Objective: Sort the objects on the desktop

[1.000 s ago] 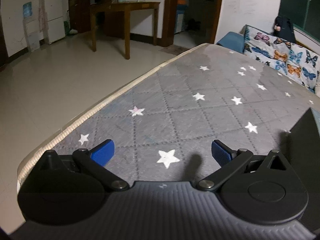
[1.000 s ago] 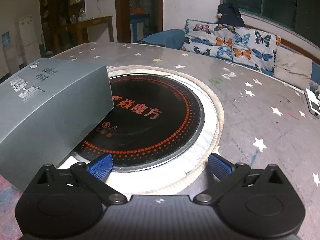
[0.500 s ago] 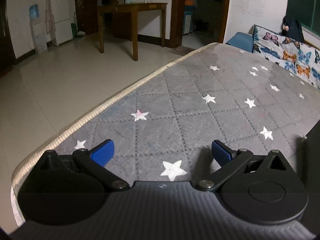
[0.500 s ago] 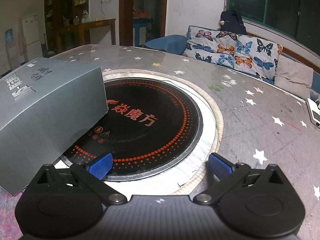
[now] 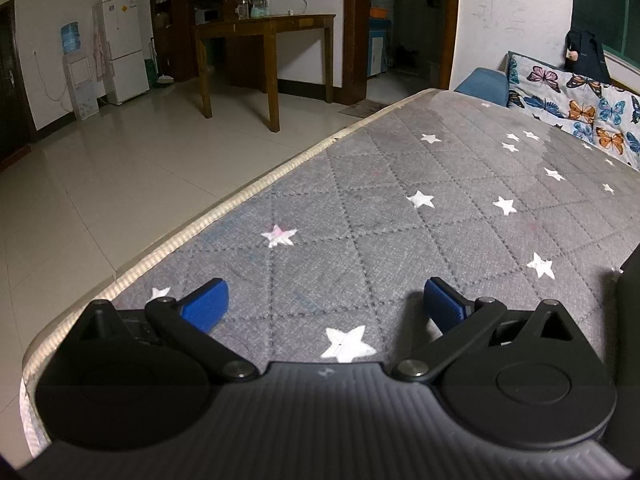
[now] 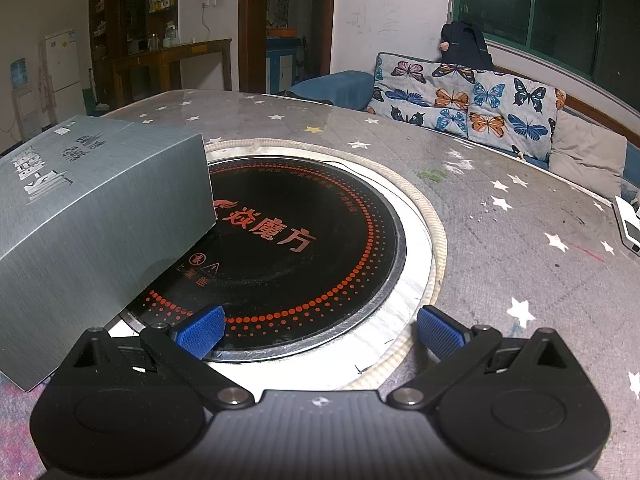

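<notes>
Grey quilted cover [image 5: 440, 216], white stars; silver-grey box [image 6: 92, 216]; black cooktop [image 6: 304, 248], red-orange dots.

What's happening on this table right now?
A person holds two grippers above a star-patterned table cover, tidying up. Neither grips anything. The right gripper, open, faces a grey box lying partly across the round black induction cooktop. The left gripper, also open, hovers over bare cover near the table's edge.
</notes>
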Demonstrator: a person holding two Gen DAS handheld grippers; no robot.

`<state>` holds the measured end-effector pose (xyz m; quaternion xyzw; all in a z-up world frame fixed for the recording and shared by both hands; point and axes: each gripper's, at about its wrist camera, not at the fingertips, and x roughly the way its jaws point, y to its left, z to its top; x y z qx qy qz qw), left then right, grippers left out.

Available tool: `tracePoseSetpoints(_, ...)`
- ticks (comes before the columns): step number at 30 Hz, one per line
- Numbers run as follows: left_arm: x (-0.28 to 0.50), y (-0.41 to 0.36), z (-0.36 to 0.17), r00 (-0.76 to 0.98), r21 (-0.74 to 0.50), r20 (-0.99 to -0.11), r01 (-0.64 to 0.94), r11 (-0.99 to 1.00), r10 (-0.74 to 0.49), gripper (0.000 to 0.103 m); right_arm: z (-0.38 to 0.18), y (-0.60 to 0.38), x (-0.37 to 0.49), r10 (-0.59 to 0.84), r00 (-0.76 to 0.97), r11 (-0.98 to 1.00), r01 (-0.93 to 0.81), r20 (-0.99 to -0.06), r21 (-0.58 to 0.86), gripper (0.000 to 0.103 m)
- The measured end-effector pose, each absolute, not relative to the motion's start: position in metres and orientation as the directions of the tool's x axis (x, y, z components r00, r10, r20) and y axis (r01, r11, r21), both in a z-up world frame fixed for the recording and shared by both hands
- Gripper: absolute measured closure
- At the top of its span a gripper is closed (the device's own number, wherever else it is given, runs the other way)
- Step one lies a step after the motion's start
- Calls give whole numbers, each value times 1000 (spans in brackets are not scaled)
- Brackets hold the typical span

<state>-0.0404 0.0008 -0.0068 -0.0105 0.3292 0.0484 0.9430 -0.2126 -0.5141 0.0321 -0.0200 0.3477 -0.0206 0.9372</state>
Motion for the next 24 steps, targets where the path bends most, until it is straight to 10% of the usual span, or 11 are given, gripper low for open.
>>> tracePoseSetpoints(24,-45,-1,-3,778,14,-622,-101,995,88,0,33,-514,-213,-53,757,998,26,-651,-51,0)
